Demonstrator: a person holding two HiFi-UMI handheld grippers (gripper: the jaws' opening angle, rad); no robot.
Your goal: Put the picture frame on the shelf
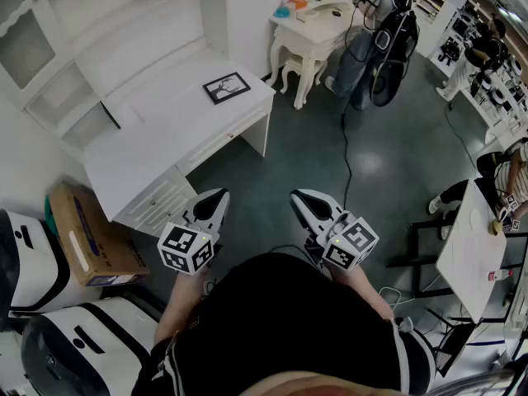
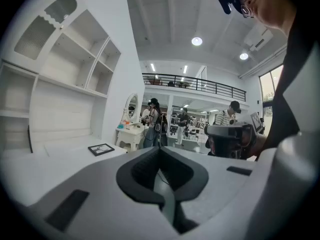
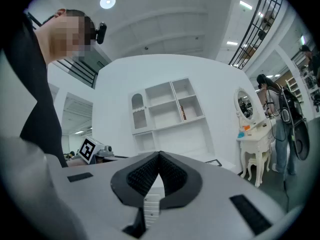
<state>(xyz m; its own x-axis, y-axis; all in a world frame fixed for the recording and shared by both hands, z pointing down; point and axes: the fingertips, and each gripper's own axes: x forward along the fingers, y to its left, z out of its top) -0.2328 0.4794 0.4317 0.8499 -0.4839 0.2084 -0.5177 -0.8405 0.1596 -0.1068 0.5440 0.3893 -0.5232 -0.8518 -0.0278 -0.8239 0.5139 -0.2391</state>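
A black picture frame lies flat near the right end of the white desk; it also shows small in the left gripper view as the frame. White shelves rise behind the desk, seen again as the shelf unit. My left gripper and right gripper hang shut and empty over the dark floor, well short of the desk. In each gripper view the jaw tips meet with nothing between them, left gripper, right gripper.
A cardboard box sits on the floor left of the desk, beside white machines. A white dressing table with a stool stands past the desk, a person next to it. A cable trails across the floor.
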